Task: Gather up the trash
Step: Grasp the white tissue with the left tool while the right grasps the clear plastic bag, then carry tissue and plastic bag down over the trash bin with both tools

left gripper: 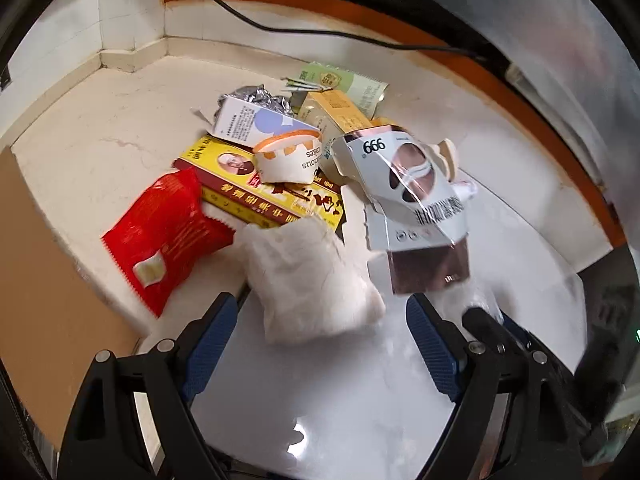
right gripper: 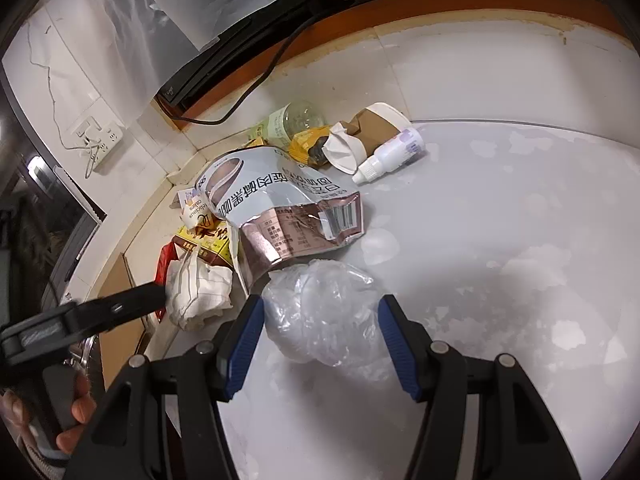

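A heap of trash is found on a pale floor, in the corner by the wall. The left gripper (left gripper: pixel 320 344) is held with jaws spread wide on either side of a crumpled white tissue wad (left gripper: pixel 312 276), with no pad contact seen. The right gripper (right gripper: pixel 320 340) likewise stands open about a crumpled clear plastic bag (right gripper: pixel 320 312); whether its pads brush the film cannot be told, as the plastic is translucent. Both items are judged very light and soft, yielding under pressure; the bag is probably slippery and springy. A hold across the thickest bunched middle is advised for each. Just beyond lies a torn silver pouch (right gripper: pixel 288 208), thin and slick, best pinched at a folded edge.
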`<action>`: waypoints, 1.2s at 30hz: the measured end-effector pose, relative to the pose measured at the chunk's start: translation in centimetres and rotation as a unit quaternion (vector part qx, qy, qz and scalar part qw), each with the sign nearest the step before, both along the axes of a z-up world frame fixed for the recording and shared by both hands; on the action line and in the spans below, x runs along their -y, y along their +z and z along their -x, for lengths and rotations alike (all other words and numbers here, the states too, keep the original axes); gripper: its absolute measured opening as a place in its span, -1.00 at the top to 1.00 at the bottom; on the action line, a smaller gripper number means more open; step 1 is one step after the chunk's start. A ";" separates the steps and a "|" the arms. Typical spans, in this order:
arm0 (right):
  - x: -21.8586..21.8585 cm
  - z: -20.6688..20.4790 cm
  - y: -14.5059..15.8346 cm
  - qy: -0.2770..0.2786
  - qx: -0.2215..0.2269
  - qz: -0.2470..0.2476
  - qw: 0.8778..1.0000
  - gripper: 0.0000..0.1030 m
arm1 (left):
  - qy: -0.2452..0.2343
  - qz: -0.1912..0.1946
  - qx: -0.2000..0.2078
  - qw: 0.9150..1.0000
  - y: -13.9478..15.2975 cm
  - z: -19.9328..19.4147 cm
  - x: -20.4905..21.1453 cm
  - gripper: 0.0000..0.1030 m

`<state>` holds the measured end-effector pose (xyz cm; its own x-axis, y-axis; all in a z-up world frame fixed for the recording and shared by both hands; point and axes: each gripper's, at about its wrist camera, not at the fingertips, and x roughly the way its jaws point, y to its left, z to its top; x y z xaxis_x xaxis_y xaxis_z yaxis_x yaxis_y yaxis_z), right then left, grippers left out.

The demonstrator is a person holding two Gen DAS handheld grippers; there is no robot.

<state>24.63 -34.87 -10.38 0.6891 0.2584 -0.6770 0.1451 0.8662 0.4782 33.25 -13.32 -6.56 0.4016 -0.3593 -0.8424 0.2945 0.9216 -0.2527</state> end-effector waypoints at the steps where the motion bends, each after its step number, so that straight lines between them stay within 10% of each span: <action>1: 0.0 -0.1 -0.1 0.000 0.001 -0.003 1.000 -0.15 | 0.002 0.001 -0.005 1.000 -0.4 -0.4 0.3 -0.64; 10: 0.0 -1.1 -0.9 0.009 -0.009 -0.027 1.000 -0.16 | 0.019 -0.021 -0.006 1.000 -2.4 -2.2 0.8 0.14; 18: -0.8 0.1 -0.6 0.035 0.015 -0.045 0.998 0.33 | 0.013 -0.015 0.025 0.999 -1.5 0.7 -0.7 0.22; 28: -4.7 7.9 2.6 0.062 0.050 -0.012 0.997 0.35 | -0.018 0.006 0.123 0.992 2.6 14.0 -4.9 0.21; 36: -9.4 13.8 1.3 0.121 -0.005 0.014 0.993 0.35 | -0.008 -0.044 0.163 0.986 0.6 24.0 -8.4 0.21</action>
